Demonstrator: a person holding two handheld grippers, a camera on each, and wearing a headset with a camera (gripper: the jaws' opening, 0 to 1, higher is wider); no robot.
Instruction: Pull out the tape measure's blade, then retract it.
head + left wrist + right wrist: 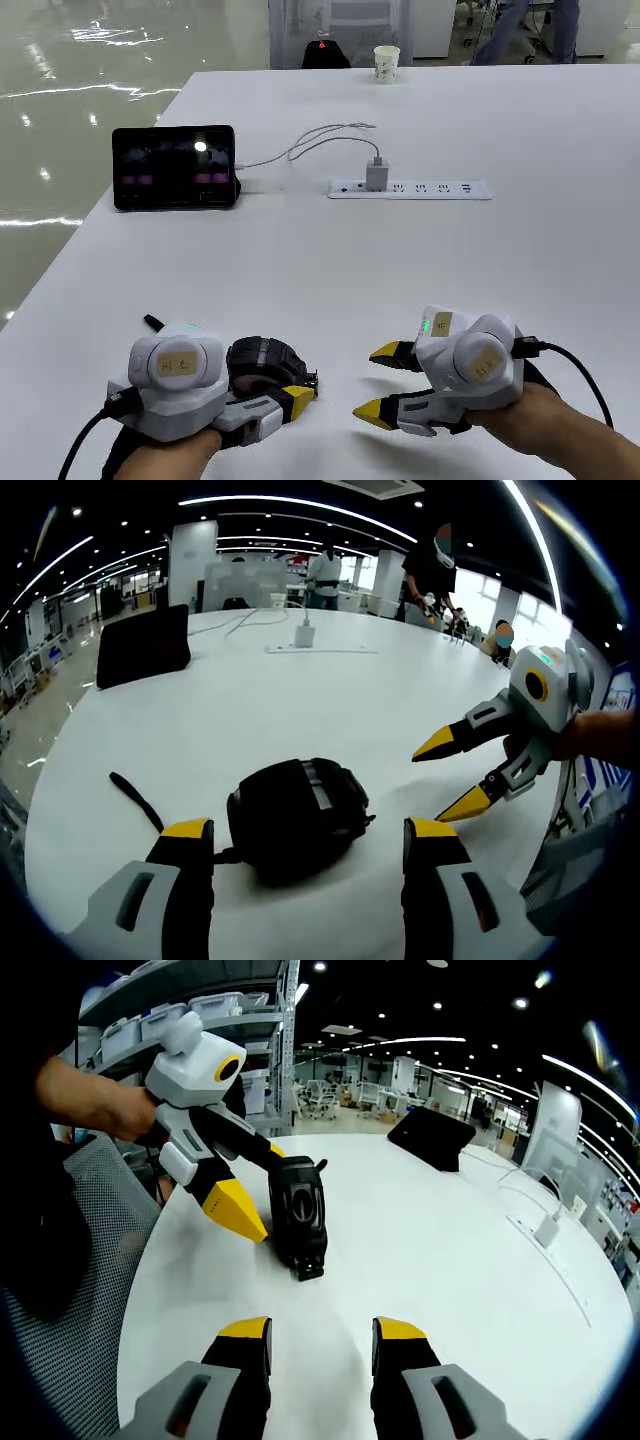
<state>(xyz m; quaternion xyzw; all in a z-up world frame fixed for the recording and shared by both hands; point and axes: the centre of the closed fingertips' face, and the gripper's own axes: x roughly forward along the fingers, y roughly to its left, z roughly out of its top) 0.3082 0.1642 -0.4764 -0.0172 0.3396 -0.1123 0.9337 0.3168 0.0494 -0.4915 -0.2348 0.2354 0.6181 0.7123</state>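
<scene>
Left gripper [285,385] sits low on the white table [400,270], its jaws spread wide either side of the black tape measure [262,362] without clamping it. Right gripper [375,382], held low in the right hand [520,420], points its parted, empty jaws leftward at the case from nearby.

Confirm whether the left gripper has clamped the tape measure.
No: the left gripper has its jaws wide open, with the tape measure lying loose between them.
</scene>
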